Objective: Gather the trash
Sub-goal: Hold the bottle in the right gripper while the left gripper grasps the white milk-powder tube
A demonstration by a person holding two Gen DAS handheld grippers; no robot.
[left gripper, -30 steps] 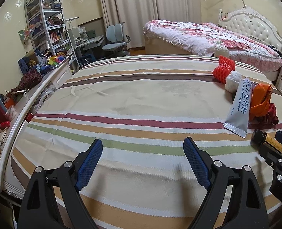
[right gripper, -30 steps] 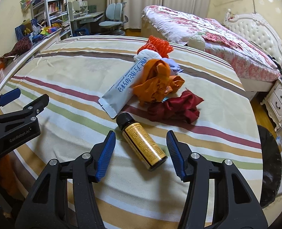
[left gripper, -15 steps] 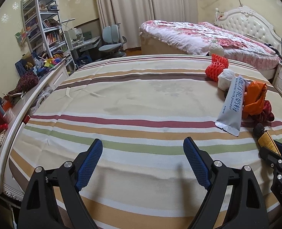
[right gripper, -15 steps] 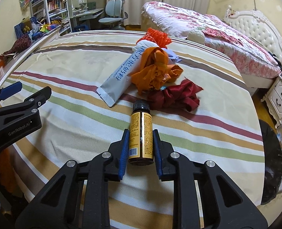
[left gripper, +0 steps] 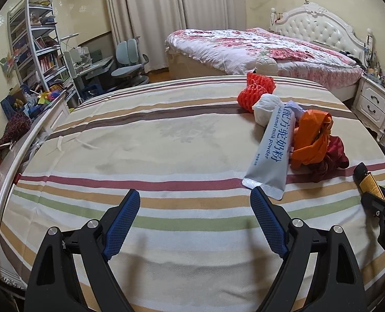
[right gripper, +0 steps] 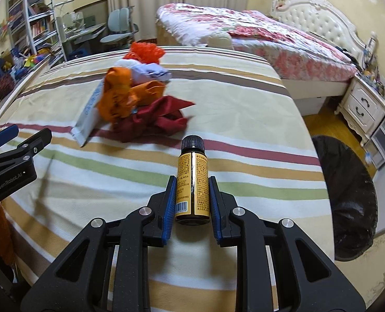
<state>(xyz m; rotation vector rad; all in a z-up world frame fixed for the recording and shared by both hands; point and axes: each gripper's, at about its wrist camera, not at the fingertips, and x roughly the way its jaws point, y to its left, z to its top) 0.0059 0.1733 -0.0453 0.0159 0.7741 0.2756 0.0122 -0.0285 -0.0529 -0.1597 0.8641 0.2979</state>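
My right gripper (right gripper: 192, 182) is shut on a small brown bottle (right gripper: 192, 179) with a yellow label and black cap, held above the striped bedspread (right gripper: 244, 119). The bottle also shows at the right edge of the left wrist view (left gripper: 369, 184). A trash pile lies on the bed: a grey-blue milk powder sachet (left gripper: 273, 153), an orange plastic bag (left gripper: 312, 137), a dark red wrapper (left gripper: 333, 156), a white wad (left gripper: 265, 109) and red-orange netting (left gripper: 257, 91). My left gripper (left gripper: 195, 208) is open and empty, just left of the sachet's near end.
A black bin bag (right gripper: 348, 197) stands on the floor right of the bed. A second bed (left gripper: 257, 49) with floral cover lies behind. White nightstand (left gripper: 372, 104) at right. Shelves (left gripper: 36, 46), a desk and chair (left gripper: 130, 59) at left. The bed's left rail (left gripper: 15, 161) holds clutter.
My right gripper closed on the bottle, lifted it and swung right toward the bin bag. My left gripper rose slightly and stayed open.
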